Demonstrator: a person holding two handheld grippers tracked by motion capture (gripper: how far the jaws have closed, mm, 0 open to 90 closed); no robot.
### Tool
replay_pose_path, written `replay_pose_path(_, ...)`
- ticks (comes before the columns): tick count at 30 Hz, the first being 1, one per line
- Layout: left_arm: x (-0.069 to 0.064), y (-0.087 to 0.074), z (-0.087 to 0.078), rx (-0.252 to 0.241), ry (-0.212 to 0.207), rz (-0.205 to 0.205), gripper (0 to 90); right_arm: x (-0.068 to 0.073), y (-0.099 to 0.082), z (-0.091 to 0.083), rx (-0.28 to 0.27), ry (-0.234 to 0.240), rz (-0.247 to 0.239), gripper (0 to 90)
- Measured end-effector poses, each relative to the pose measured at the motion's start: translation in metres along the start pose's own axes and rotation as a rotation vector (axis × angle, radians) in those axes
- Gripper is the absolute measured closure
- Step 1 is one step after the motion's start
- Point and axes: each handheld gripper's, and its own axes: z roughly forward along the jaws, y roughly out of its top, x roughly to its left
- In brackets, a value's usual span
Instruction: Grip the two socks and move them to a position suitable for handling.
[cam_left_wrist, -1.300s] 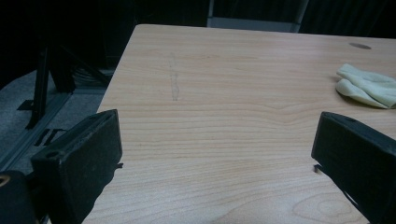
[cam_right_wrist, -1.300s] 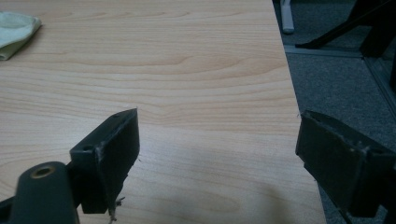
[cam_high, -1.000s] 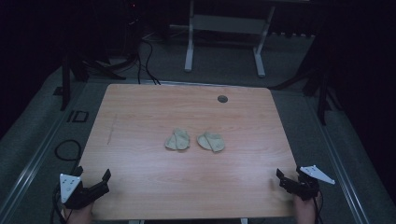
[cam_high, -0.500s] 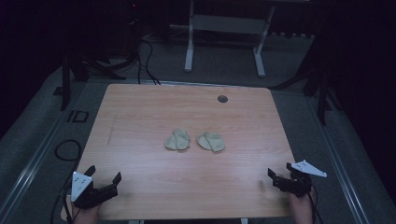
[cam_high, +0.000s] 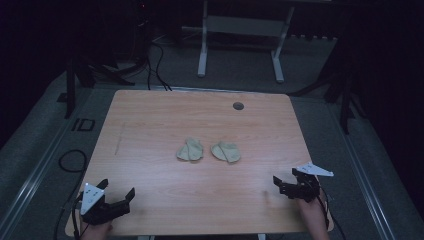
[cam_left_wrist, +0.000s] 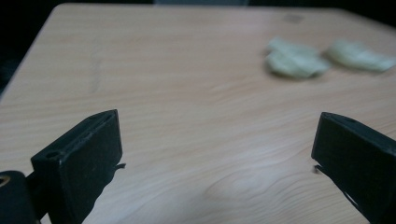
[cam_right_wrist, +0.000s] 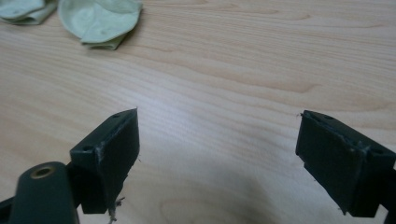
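Two pale green folded cloth pieces lie side by side at the middle of the wooden table (cam_high: 150, 125): the left piece (cam_high: 190, 149) and the right piece (cam_high: 226, 151). My left gripper (cam_high: 117, 198) hovers open at the near left corner, nothing between its jaws. In the left gripper view (cam_left_wrist: 217, 154) both pieces (cam_left_wrist: 294, 60) (cam_left_wrist: 357, 53) lie far ahead to the right. My right gripper (cam_high: 286, 183) is open at the near right edge. In the right gripper view (cam_right_wrist: 217, 144) the right piece (cam_right_wrist: 100, 21) lies ahead at upper left, with the other piece (cam_right_wrist: 23, 10) beyond it.
A small round dark hole (cam_high: 238, 106) sits near the table's far edge. Beyond the table stand white desk legs (cam_high: 202, 45) and cables (cam_high: 155, 65) on a grey floor. A cable loop (cam_high: 72, 160) lies left of the table.
Both grippers have moved inward over the table's near edge: the left one rightward and the right one leftward and slightly forward. The cloth pieces have not moved.
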Motion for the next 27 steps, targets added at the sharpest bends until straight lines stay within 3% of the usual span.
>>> replay_pose_path(2, 0.0, 0.0, 0.001, 0.005, -0.001, -0.007, 2.0, 0.004, 0.005, 0.005, 0.007, -0.006, 0.009, 13.5)
replay_pose_path(8, -0.006, 0.002, 0.0, 0.006, -0.025, 0.015, 2.0, 0.02, 0.019, 0.022, 0.014, 0.034, -0.008, 13.5)
replay_pose_path(11, -0.008, 0.003, -0.001, -0.001, -0.002, 0.037, 2.0, 0.03, 0.026, 0.03, 0.025, 0.038, -0.036, 13.5)
replay_pose_path(14, -0.008, 0.002, 0.0, 0.008, -0.01, 0.025, 2.0, 0.038, 0.035, 0.038, 0.033, 0.042, -0.04, 13.5)
replay_pose_path(19, -0.007, 0.003, 0.0, 0.022, -0.019, 0.02, 2.0, 0.051, 0.049, 0.05, 0.037, 0.057, -0.094, 13.4)
replay_pose_path(27, -0.004, 0.001, 0.001, 0.036, -0.022, 0.009, 2.0, 0.062, 0.07, 0.069, 0.044, 0.068, -0.09, 15.9)
